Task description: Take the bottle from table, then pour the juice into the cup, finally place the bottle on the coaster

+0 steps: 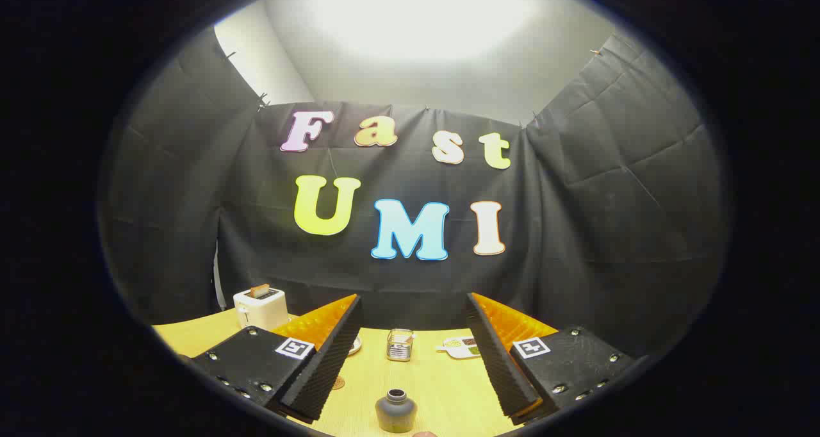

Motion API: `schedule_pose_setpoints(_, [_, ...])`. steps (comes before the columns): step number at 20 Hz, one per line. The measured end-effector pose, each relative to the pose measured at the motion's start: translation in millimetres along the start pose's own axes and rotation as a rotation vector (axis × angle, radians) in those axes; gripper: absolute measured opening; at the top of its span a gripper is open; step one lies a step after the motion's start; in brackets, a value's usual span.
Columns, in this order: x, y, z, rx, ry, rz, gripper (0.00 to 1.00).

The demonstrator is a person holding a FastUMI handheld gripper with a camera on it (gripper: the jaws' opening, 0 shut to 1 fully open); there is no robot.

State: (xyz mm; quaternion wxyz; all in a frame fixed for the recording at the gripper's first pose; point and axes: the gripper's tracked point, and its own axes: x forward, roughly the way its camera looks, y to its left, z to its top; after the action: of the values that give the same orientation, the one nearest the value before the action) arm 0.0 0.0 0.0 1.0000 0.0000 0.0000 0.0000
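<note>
the hand-held gripper (413, 354) has its two fingers spread wide apart, gripping nothing; their black ribbed pads (330, 360) face each other across a broad gap over the tabletop (442, 386). low in that gap, near the gripper, stands the bottle (396, 411), a small dark grey one, squat and round-shouldered. it touches neither finger. it stands upright, its long axis vertical and its open neck pointing straight up. farther off, just beyond the fingertips and about in line with the bottle, sits the cup (400, 345), a clear glass with some kind of patterned band. to the right of the cup, partly behind the right finger, lies a pale flat card or mat with coloured patches (462, 346); whether that is the coaster i cannot tell. a white toaster (260, 307) with a slice in it stands at the far left. by my reading the task is barely begun: the bottle is not yet grasped, and the pour and the placing are all left to do.
</note>
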Motion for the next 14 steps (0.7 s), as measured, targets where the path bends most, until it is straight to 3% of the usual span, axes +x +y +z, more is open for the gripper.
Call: schedule_pose_setpoints(14, [19, -5, -3, 0.080, -0.002, 0.061, 0.98])
